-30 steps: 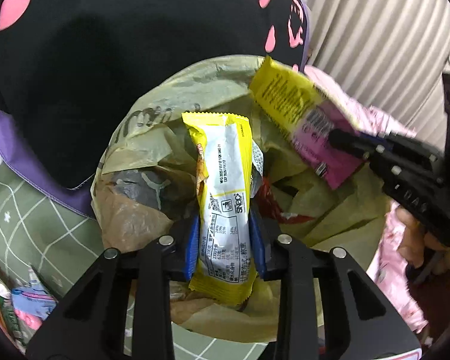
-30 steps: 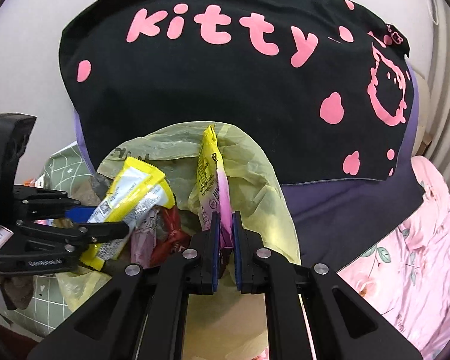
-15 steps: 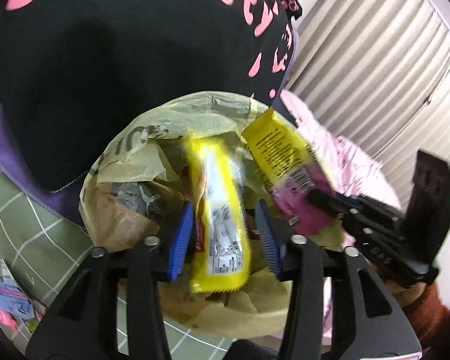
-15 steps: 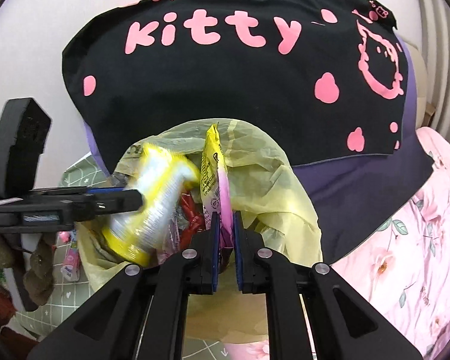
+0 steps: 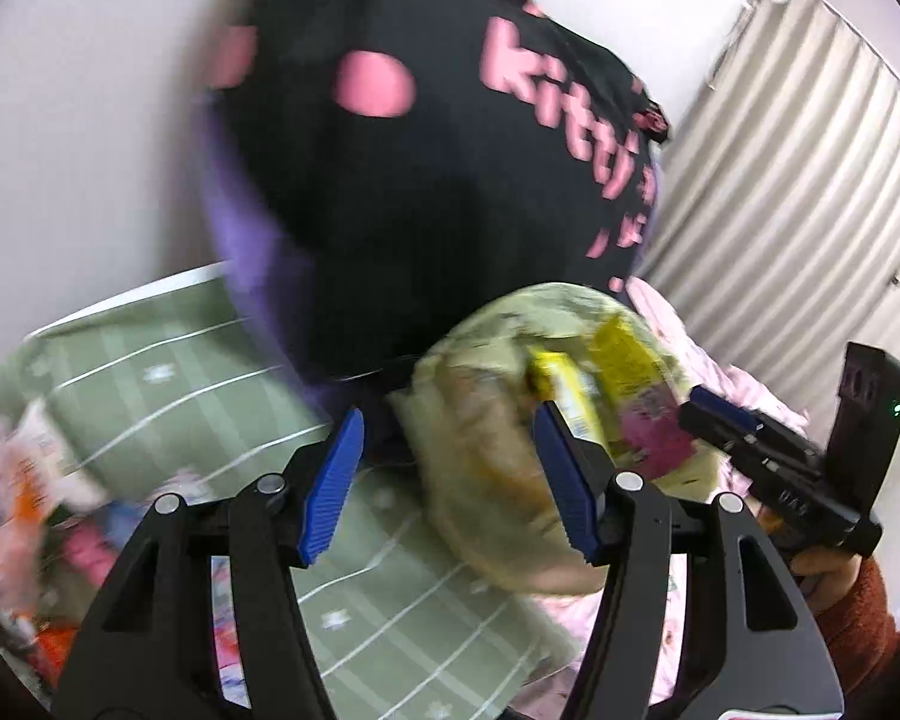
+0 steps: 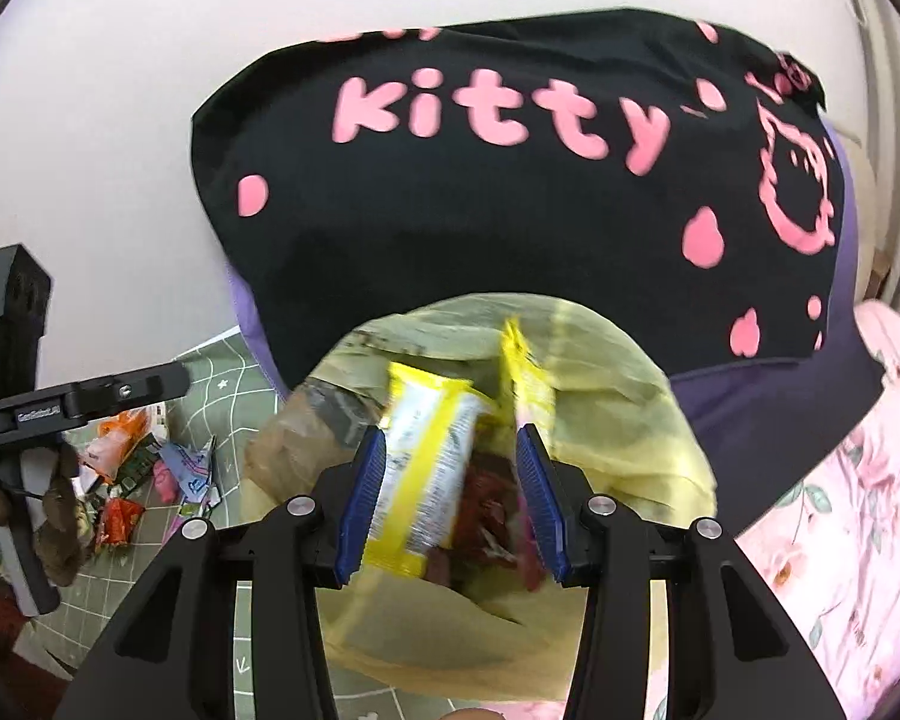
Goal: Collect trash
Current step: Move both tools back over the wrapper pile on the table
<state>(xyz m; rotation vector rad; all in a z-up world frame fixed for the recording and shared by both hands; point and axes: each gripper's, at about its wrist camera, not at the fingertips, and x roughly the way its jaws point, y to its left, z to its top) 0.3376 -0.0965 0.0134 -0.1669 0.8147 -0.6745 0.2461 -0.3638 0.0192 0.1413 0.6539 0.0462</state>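
Note:
A yellow-green plastic bag (image 6: 606, 432) stands open in front of a black pillow. Over its mouth my right gripper (image 6: 450, 507) has its jaws opening. A yellow snack wrapper (image 6: 432, 462) lies loose in the bag between them. A yellow and pink wrapper (image 6: 528, 384) stands upright by the right pad, and neither pad presses on it. My left gripper (image 5: 447, 486) is off to the left of the bag (image 5: 498, 480), its jaws opening with nothing between them. From the right wrist view the left gripper (image 6: 168, 381) shows side-on at the left edge.
Several loose wrappers (image 6: 138, 468) lie on a green grid mat (image 5: 168, 384) left of the bag. A black pillow with pink lettering (image 6: 510, 210) leans on the wall behind it. Pink floral bedding (image 6: 840, 510) lies to the right, a pleated curtain (image 5: 780, 150) beyond.
The left gripper let go of the yellow wrapper, which dropped into the bag, then swung away to the left. The right gripper's jaws opened off the yellow and pink wrapper.

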